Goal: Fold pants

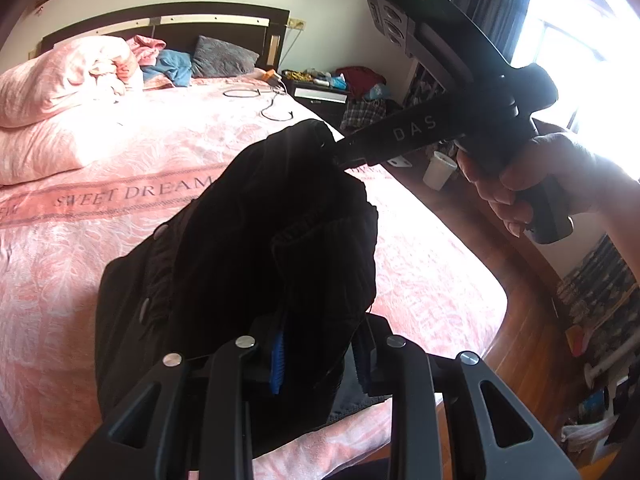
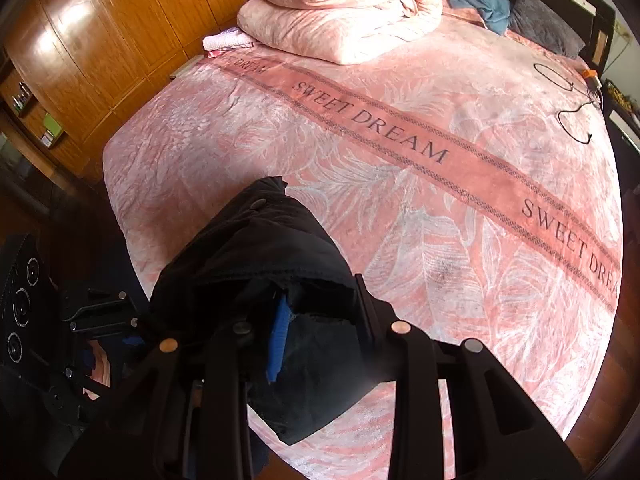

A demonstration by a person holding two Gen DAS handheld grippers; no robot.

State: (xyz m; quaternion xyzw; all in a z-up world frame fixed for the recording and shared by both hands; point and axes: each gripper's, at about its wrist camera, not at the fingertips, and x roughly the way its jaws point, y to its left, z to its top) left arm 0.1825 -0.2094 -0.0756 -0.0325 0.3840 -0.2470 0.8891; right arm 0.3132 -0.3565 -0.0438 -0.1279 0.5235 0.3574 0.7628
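Observation:
The black pants (image 1: 256,248) hang bunched in the air above the pink bed (image 1: 100,240). My left gripper (image 1: 320,356) is shut on one part of the pants, blue pads pressed into the cloth. My right gripper (image 1: 340,154) shows in the left wrist view, held by a hand, its tips shut on the pants' upper edge. In the right wrist view my right gripper (image 2: 320,324) is shut on the pants (image 2: 272,256), which drape down over the bed's near edge. The left gripper (image 2: 92,320) shows at the lower left there.
The bed cover (image 2: 400,140) reads SWEET DREAM. Folded pink quilts (image 2: 340,12) and pillows lie at the head. A black cable (image 2: 572,120) lies near the far corner. A wooden wardrobe (image 2: 100,40) stands beside the bed. A cluttered nightstand (image 1: 320,92) and window are to the right.

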